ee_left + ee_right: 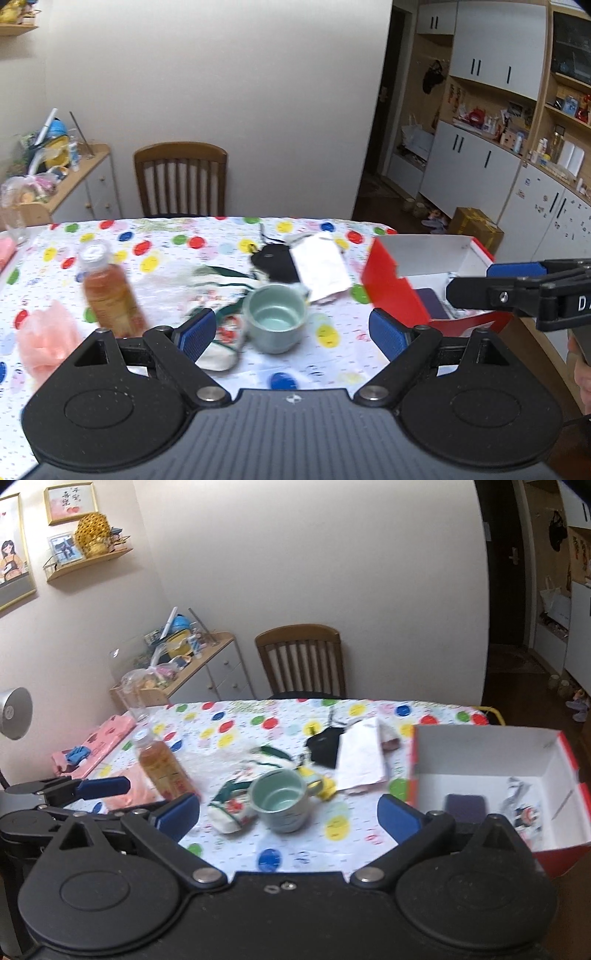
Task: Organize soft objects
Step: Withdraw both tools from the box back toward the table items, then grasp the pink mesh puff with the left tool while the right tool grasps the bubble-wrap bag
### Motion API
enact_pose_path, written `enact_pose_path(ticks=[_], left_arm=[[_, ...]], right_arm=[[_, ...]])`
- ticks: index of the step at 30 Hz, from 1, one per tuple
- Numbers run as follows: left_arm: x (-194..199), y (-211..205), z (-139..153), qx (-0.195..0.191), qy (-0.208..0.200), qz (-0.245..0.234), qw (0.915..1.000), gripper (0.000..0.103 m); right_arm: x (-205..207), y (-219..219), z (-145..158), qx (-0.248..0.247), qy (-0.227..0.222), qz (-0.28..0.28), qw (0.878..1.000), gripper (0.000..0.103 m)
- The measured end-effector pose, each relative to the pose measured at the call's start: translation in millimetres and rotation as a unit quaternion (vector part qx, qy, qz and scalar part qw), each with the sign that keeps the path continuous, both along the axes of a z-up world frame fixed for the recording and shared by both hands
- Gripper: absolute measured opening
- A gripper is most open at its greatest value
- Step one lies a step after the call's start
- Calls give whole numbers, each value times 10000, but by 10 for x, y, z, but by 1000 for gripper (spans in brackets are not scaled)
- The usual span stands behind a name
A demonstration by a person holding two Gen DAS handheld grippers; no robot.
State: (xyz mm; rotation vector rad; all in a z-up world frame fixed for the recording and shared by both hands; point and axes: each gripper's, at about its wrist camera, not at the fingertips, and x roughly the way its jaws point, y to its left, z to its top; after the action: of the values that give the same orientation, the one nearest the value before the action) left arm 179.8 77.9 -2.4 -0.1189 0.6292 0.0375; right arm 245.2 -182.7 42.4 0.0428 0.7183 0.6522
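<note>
Soft things lie on the spotted tablecloth (pixel 155 236): a pink fluffy cloth (pixel 44 343) (pixel 129 792) at the left, a floral pouch with green trim (pixel 218 295) (pixel 236 805), a black pouch (pixel 277 262) (pixel 325 749) and a white folded cloth (pixel 321 266) (pixel 362 760). A red box (pixel 388 284) (pixel 480 749) with a white inside stands at the right and holds a purple item (pixel 465 806) and a patterned item (pixel 524 805). My left gripper (pixel 291 325) (pixel 110 794) is open and empty above the near table edge. My right gripper (pixel 288 806) (pixel 480 280) is open and empty too, beside the box.
A mint-green cup (pixel 275 321) (pixel 280 799) and a bottle of orange drink (pixel 110 295) (pixel 162 768) stand among the soft things. A wooden chair (pixel 181 181) is behind the table, a cluttered sideboard (pixel 207 664) at the back left, a pink bag (pixel 99 746) at the table's left edge.
</note>
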Motion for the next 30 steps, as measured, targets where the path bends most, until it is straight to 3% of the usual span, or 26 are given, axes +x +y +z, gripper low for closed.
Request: enact_pose_path(ticks=[4,6,13,22,30], left_arm=[[-159,331,-17,8,-83,91,9999,93],[-227,498,-31,25,-127,186,9997,103],[-361,1133,-136,-70,-177,650,9977,103],[-392,1988,-413,-28,-188,1505,9884,103],[-189,2526,-761,-70,130,2045,9787,103]], right_arm=[[-120,315,-48,-48,38,84,9999,103],[-174,459,-66,-70,39,142,9999,103],[-262,1012,-205,-92,204,300,9993,103],[-263,1753,-458,-349,322,595,9971,102],[-176,2361,-815,-589,713,735,9930,100]])
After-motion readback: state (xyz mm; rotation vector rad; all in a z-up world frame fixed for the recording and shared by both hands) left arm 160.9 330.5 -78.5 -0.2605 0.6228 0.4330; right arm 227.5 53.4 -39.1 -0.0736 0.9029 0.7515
